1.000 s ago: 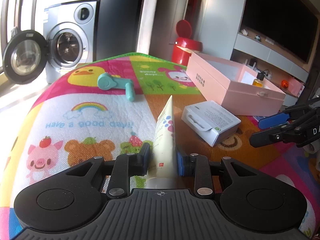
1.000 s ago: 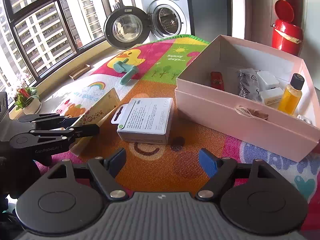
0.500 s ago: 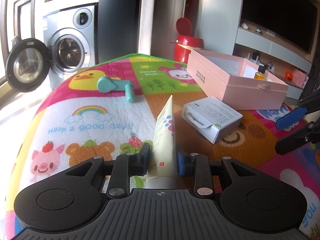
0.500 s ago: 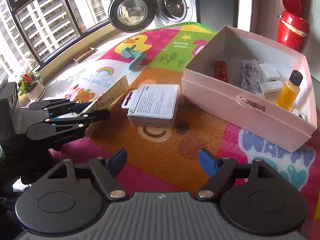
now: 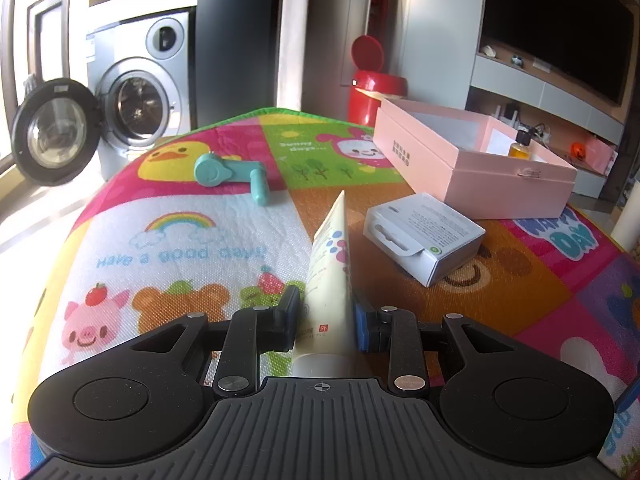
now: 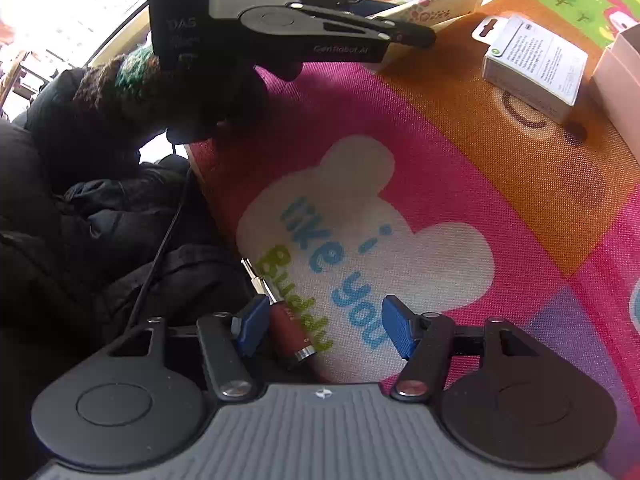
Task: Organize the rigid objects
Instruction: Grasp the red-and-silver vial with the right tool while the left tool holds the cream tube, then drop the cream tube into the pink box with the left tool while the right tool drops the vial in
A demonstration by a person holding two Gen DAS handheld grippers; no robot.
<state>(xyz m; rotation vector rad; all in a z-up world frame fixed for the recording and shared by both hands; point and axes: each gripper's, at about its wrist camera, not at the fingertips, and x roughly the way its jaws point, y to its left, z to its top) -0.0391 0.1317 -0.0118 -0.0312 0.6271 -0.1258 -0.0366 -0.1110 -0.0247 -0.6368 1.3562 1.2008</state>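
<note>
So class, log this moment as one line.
left gripper: shut on tube | right gripper: open over red stick | box: open

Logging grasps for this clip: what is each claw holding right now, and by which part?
Left claw grips the cream tube near its cap end. Right claw is open, holding nothing; a dark red tube lies between its fingers.

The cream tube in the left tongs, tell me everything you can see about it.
The cream tube is a pale yellow, soft-looking plastic squeeze tube printed with blue and pink spots, small text and a red mark. Its round grey-white cap end faces the camera; the flat crimped end points away, above the play mat. The left tongs are shut on it near the cap end, one pad pressing each side. In the right wrist view it juts out past those tongs. Nothing else visibly touches it.
</note>
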